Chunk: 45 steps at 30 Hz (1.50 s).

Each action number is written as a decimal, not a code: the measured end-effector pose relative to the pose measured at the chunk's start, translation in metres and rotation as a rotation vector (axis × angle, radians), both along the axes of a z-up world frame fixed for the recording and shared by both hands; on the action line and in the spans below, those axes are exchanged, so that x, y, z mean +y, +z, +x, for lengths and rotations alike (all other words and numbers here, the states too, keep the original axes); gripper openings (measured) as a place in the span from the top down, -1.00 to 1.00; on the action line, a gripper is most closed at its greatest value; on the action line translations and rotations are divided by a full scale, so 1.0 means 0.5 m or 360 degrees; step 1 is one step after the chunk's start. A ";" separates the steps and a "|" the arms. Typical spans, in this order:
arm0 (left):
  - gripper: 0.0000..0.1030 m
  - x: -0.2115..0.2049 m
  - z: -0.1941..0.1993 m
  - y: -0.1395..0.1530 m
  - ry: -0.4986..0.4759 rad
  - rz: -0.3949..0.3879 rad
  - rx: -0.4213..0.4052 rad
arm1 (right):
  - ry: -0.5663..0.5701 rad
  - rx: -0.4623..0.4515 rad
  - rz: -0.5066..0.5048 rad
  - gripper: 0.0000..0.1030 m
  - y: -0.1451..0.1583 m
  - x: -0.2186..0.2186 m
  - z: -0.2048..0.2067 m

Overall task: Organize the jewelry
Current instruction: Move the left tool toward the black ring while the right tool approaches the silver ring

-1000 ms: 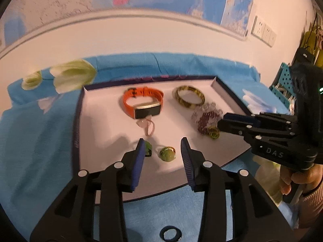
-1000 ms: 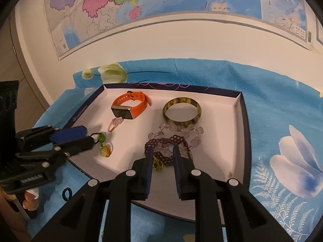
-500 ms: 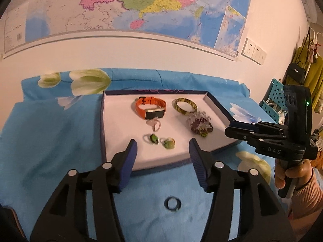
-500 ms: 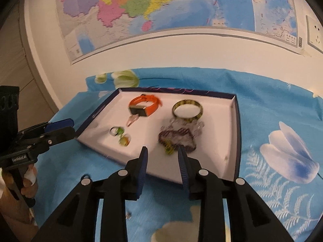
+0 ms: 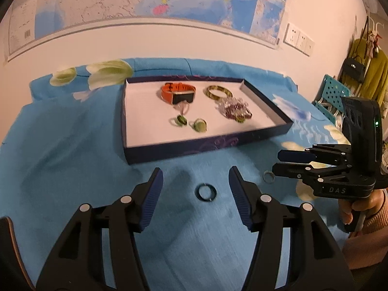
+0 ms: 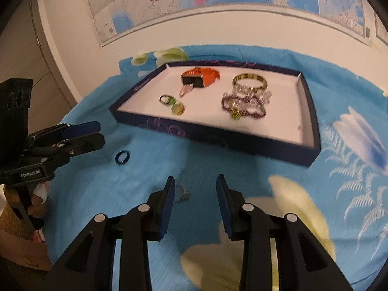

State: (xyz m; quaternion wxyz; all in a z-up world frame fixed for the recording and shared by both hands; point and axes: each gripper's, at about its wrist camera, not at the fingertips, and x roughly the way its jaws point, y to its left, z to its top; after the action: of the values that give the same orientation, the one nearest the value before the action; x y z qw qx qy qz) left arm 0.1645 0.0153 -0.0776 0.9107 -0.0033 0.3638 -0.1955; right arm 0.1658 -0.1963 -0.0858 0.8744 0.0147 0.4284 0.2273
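Left gripper (image 5: 196, 181): fingers spread wide, empty, with the dark ring (image 5: 206, 192) on the blue cloth (image 5: 72, 169) between them. Right gripper (image 6: 195, 189): fingers parted, empty; a small, blurred silver ring (image 6: 181, 194), possibly touching its left finger. Tray (image 5: 266, 132) holds the remaining jewelry.

Left wrist view: looking forward and down from low above the blue cloth (image 5: 60, 169), along its own fingers toward the tray (image 5: 194, 145) and the map wall, quite near. Right wrist view: same facing, set more to the right. Shared in both: tray (image 6: 218, 138), dark ring (image 5: 205, 192) (image 6: 122, 157), each other's gripper.
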 end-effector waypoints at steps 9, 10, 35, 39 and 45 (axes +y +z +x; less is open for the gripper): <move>-0.09 -0.026 -0.009 -0.020 -0.0036 0.0044 0.0034 | 0.0020 0.0002 -0.0008 0.36 -0.004 0.012 -0.013; -0.09 -0.028 -0.009 -0.021 -0.0036 0.0053 0.0034 | 0.0024 0.0004 -0.0008 0.36 -0.004 0.014 -0.013; 0.28 -0.062 0.012 -0.051 -0.0063 0.0162 0.0174 | 0.0043 -0.0025 -0.0164 0.39 -0.011 0.056 -0.017; 0.32 -0.061 0.012 -0.052 -0.0051 0.0163 0.0175 | 0.0042 -0.0040 -0.0205 0.40 -0.011 0.062 -0.019; 0.37 -0.062 0.014 -0.052 -0.0042 0.0175 0.0175 | 0.0041 -0.0050 -0.0229 0.50 -0.010 0.065 -0.020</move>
State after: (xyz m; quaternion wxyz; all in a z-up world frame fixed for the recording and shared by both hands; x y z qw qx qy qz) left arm 0.1714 -0.0157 -0.1036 0.8855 0.0409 0.4236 -0.1868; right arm 0.1558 -0.1639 -0.0909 0.8768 -0.0572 0.4300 0.2073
